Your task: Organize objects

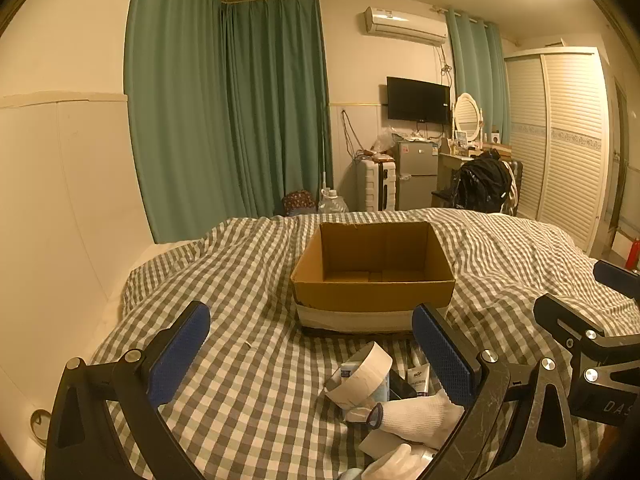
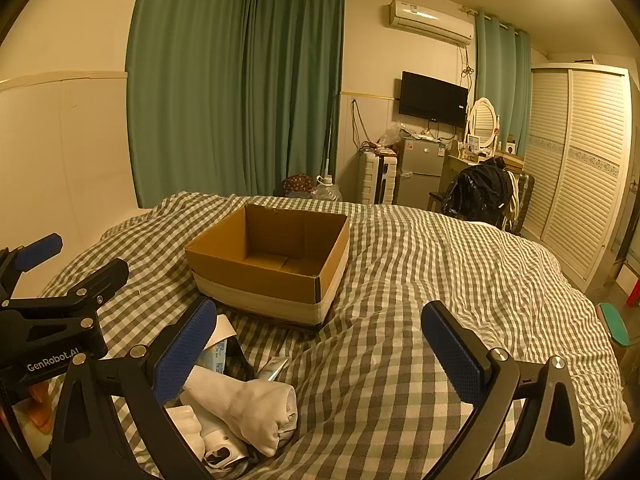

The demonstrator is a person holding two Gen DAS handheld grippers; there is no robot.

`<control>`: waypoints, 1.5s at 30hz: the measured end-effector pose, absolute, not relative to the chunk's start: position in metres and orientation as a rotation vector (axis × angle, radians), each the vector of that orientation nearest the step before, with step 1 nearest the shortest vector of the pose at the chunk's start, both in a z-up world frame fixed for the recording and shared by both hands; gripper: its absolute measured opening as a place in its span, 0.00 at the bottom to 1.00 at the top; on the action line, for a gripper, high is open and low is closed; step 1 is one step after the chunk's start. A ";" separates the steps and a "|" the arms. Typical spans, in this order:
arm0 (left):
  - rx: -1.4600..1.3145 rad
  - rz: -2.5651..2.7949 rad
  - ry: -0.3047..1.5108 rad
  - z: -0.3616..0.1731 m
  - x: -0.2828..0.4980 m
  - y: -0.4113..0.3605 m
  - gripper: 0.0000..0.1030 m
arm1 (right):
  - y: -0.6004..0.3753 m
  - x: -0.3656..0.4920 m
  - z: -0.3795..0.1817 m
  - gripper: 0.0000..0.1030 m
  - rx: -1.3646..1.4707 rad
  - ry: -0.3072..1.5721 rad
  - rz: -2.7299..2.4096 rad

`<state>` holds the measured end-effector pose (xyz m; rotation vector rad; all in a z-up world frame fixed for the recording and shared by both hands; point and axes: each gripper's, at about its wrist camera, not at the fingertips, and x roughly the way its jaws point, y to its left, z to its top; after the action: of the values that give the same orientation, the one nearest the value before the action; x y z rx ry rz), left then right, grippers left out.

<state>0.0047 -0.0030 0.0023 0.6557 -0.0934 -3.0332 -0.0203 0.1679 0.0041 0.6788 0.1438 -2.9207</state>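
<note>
White "GenRobot.AI" lettering marks the left hand-held gripper (image 2: pixel 70 276), jaws apart.

One cardboard box (image 1: pixel 372 276) sits mid-frame on the one bed (image 1: pixel 248 280). At the lower centre of the left view lies a small heap: one tape roll (image 1: pixel 362 376), one rolled white sock (image 1: pixel 420 412), one tube (image 1: pixel 418 378); the rest of the heap is too jumbled to count. Two grippers show, left (image 1: pixel 310 354) and right (image 2: pixel 320 354), each with two blue-padded fingers (image 1: pixel 180 350).
</note>
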 end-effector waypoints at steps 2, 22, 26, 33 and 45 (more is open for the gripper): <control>0.656 -3.034 -0.093 0.002 0.005 -0.003 1.00 | 0.167 -0.020 0.004 1.00 0.679 0.144 -2.920; 0.663 -3.030 -0.095 -0.001 0.006 -0.003 1.00 | 0.164 -0.019 0.002 1.00 0.680 0.142 -2.892; 0.666 -3.026 -0.096 -0.003 0.006 -0.002 1.00 | 0.162 -0.018 0.001 1.00 0.682 0.147 -2.882; 0.689 -3.023 -0.091 -0.004 0.004 -0.002 1.00 | 0.162 -0.019 0.000 1.00 0.685 0.156 -2.864; 0.709 -3.021 -0.111 -0.004 0.004 -0.001 1.00 | 0.156 -0.018 -0.001 1.00 0.703 0.158 -2.817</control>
<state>0.0045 -0.0006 -0.0044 0.7086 -0.1106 -3.0211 -0.0178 0.1561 -0.0008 0.7026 0.1580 -2.8174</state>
